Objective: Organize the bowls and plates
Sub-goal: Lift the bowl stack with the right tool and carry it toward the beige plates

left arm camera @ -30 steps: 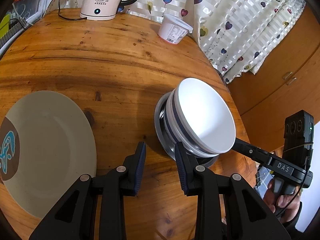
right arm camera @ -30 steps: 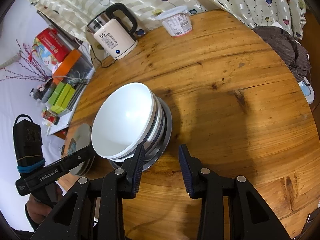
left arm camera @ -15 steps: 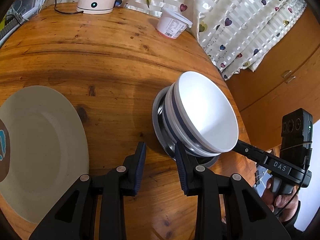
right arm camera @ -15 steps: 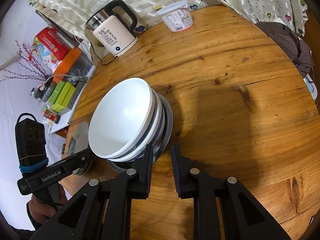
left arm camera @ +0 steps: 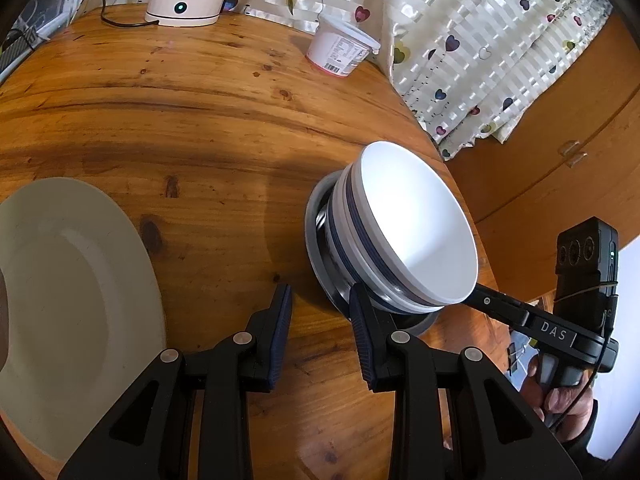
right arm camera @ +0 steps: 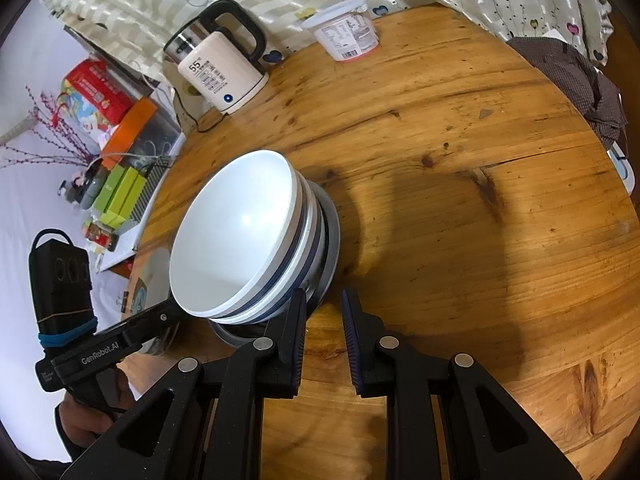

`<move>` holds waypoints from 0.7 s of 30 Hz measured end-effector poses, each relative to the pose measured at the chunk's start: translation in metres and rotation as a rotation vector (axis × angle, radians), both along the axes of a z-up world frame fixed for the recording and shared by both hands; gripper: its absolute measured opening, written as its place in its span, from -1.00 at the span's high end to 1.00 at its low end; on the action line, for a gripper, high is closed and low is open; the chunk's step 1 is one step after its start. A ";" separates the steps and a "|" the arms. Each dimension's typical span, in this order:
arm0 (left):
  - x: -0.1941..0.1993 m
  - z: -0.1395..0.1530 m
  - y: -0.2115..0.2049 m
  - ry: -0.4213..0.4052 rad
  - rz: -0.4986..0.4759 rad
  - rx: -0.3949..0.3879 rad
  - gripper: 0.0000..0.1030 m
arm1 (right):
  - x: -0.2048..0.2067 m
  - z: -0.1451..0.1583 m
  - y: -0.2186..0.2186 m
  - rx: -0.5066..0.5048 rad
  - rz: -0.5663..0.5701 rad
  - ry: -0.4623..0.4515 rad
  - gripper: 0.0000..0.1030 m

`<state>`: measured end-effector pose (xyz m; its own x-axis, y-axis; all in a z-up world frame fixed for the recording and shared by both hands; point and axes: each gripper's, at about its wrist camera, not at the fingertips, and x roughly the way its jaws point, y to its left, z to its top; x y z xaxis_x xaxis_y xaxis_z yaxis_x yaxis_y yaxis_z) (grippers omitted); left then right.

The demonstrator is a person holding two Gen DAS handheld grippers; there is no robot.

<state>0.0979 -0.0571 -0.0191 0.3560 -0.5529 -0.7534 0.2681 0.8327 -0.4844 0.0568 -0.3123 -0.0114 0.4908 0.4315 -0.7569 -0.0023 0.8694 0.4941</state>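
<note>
1. The right hand-held gripper (right arm camera: 323,312) has been squeezing narrower, and nothing is sitting between its fingers.
2. The left hand-held gripper (left arm camera: 320,312) is staying half open, holding nothing.
3. The stacked bowls (right arm camera: 240,232) are resting on the tabletop (right arm camera: 460,240), apart from the plate (left arm camera: 72,280) — a lift is coming, I think.

Both claws angle downward side by side, the left claw (left arm camera: 320,312) parted wider than the right claw (right arm camera: 324,316), neither gripping anything.
</note>
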 end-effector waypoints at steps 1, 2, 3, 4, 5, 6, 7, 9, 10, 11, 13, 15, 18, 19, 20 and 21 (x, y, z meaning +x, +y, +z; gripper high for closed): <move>0.000 0.000 0.000 -0.001 0.000 0.000 0.40 | 0.000 0.000 -0.001 0.003 -0.001 0.001 0.62; 0.000 0.000 0.000 -0.002 -0.001 -0.002 0.40 | 0.001 -0.001 -0.002 0.010 -0.001 0.003 0.62; 0.001 0.000 0.000 -0.001 0.000 -0.004 0.40 | 0.001 -0.001 -0.002 0.016 -0.001 0.005 0.62; 0.001 -0.001 0.000 0.000 0.000 -0.007 0.40 | 0.002 -0.002 -0.003 0.024 -0.003 0.008 0.62; 0.001 -0.001 0.000 0.002 0.000 -0.010 0.40 | 0.002 -0.003 -0.005 0.036 -0.008 0.014 0.62; 0.001 -0.001 0.000 0.002 0.000 -0.011 0.40 | 0.002 -0.003 -0.006 0.045 -0.010 0.018 0.62; 0.001 -0.001 0.000 0.003 0.000 -0.014 0.40 | 0.002 -0.004 -0.006 0.054 -0.012 0.021 0.62; 0.001 -0.001 0.001 0.005 0.002 -0.017 0.40 | 0.003 -0.004 -0.007 0.060 -0.013 0.023 0.62; 0.001 -0.001 0.002 0.003 0.004 -0.019 0.40 | 0.003 -0.004 -0.007 0.058 -0.013 0.022 0.62; 0.001 -0.001 0.004 0.003 0.008 -0.020 0.40 | 0.003 -0.004 -0.007 0.056 -0.012 0.022 0.62; 0.002 -0.001 0.005 0.001 0.014 -0.020 0.40 | 0.003 -0.004 -0.007 0.050 -0.008 0.017 0.62; 0.002 -0.001 0.007 0.000 0.020 -0.020 0.40 | 0.003 -0.002 -0.007 0.035 -0.007 0.004 0.62; 0.002 -0.001 0.010 0.002 0.028 -0.024 0.40 | 0.002 -0.001 -0.009 0.024 -0.021 -0.015 0.62; 0.001 -0.002 0.010 0.002 0.030 -0.025 0.40 | 0.002 0.000 -0.009 0.016 -0.022 -0.018 0.62; 0.001 -0.002 0.010 0.003 0.032 -0.027 0.40 | 0.002 0.000 -0.009 0.007 -0.022 -0.024 0.61; 0.001 -0.002 0.011 0.003 0.035 -0.030 0.40 | 0.002 0.001 -0.009 0.002 -0.024 -0.028 0.60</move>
<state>0.0993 -0.0462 -0.0211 0.3730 -0.5629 -0.7376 0.2378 0.8264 -0.5104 0.0591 -0.3211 -0.0109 0.5217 0.4211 -0.7420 0.0045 0.8683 0.4959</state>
